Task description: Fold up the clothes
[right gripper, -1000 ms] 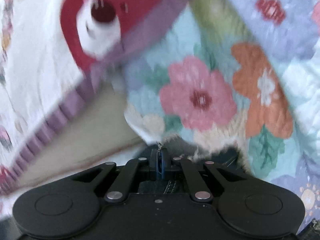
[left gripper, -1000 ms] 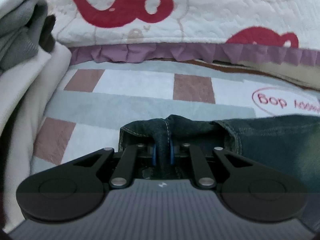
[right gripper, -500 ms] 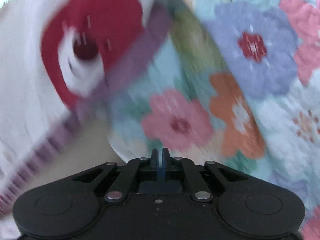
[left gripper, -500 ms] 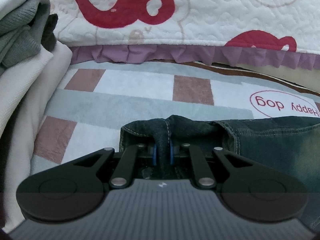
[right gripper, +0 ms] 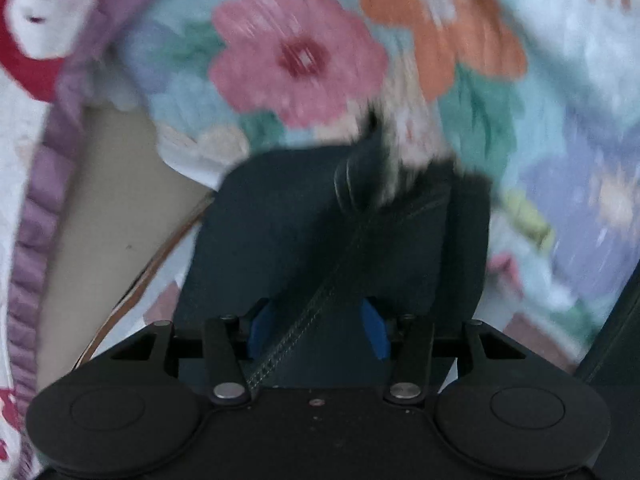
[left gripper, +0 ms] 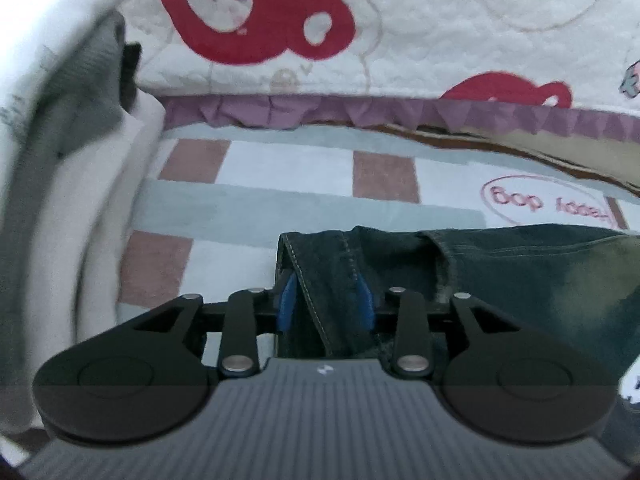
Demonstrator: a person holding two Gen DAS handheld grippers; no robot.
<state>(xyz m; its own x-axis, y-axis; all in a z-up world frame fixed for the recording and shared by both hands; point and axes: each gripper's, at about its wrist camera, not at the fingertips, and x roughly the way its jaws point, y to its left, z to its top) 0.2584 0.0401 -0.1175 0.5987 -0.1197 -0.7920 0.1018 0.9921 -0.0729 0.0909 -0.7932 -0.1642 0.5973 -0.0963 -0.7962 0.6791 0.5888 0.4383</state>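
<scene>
Stiff stitched denim jeans (left gripper: 520, 264), left gripper (left gripper: 326, 300) opening, right gripper (right gripper: 318, 326) opening, seemingly loose.

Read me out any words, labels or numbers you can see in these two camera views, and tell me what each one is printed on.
"Happy dog": red lettering inside a red oval, upside down and blurred, printed on the checked white, brown and grey-green blanket.
Small white logo mark on the grey ribbed body of the left gripper: a symbol, not letters.
Right wrist view: no text; the flowered quilt carries only pictures.
</scene>
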